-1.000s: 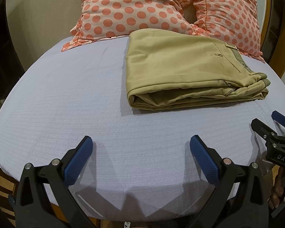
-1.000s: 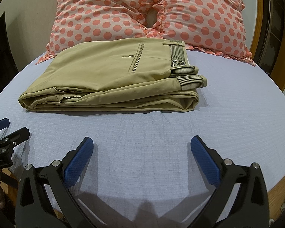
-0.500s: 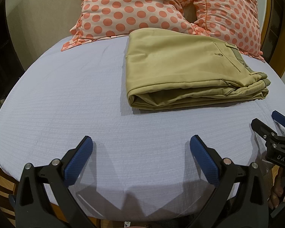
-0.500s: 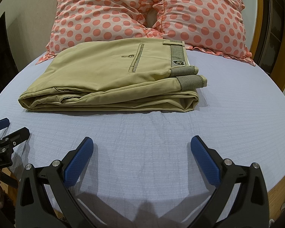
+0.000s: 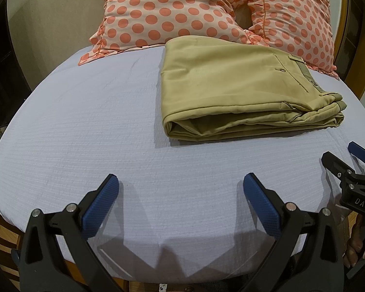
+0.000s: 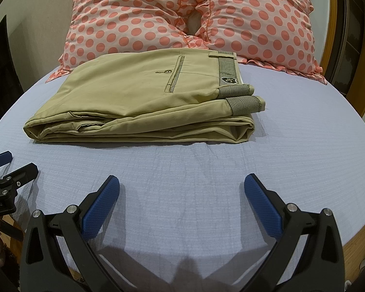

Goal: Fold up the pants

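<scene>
- Left wrist view: left hand-held gripper (image 5: 181, 194), black frame with blue textured pads, jaws spread wide apart, nothing between them; it hangs over the near edge of the bed.
- Bed covered by a pale lavender textured bed sheet (image 5: 90, 131), smooth, few creases.
- Khaki cotton pants (image 5: 233, 90) lie folded into a thick rectangular stack on the sheet, right of centre and well apart from the left hand-held gripper. Rolled fold edge faces the camera; back pocket with button on top.
- Two pink pillows with coral polka dots (image 5: 163, 14) stand behind the pants; the stack's far edge touches them.
- Right hand-held gripper (image 5: 345, 160) enters at the right edge, just above the sheet, clear of the pants.
- Right wrist view: right hand-held gripper (image 6: 182, 194), same build, jaws also wide apart, empty.
- Folded pants (image 6: 143, 97) lie ahead, left of centre; striped waistband lining turned toward the right end.
- Pillows (image 6: 253, 19) behind the stack.
- Left hand-held gripper (image 6: 9, 165) visible at the left edge; sheet (image 6: 292, 150) bare to the right.
</scene>
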Motion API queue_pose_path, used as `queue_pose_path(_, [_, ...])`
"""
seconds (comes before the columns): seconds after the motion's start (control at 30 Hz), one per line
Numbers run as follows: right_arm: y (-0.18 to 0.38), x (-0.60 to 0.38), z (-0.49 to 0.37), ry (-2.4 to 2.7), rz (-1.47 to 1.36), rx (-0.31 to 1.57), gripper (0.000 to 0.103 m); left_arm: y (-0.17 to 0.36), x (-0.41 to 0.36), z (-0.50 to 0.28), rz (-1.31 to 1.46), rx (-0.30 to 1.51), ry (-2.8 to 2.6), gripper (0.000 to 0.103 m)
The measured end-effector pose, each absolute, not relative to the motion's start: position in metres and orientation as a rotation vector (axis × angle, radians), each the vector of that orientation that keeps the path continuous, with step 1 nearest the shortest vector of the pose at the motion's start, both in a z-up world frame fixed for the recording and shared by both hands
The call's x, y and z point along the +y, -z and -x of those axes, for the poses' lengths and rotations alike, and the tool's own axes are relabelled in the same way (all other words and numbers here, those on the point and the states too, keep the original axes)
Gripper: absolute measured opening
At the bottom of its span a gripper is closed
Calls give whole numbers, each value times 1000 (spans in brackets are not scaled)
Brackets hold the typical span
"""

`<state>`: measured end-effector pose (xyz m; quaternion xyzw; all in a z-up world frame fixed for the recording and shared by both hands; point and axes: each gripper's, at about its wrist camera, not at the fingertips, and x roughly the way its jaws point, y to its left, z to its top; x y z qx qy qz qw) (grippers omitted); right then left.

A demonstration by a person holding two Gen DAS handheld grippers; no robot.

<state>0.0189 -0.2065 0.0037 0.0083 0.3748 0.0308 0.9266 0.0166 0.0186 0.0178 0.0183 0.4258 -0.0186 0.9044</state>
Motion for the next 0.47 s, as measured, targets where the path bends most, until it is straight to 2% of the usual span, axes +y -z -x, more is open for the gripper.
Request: queue_pose_path(0.47, [-4,-206,-19,-62,-18,768,102,-16,19,-17,-39,876,40,101])
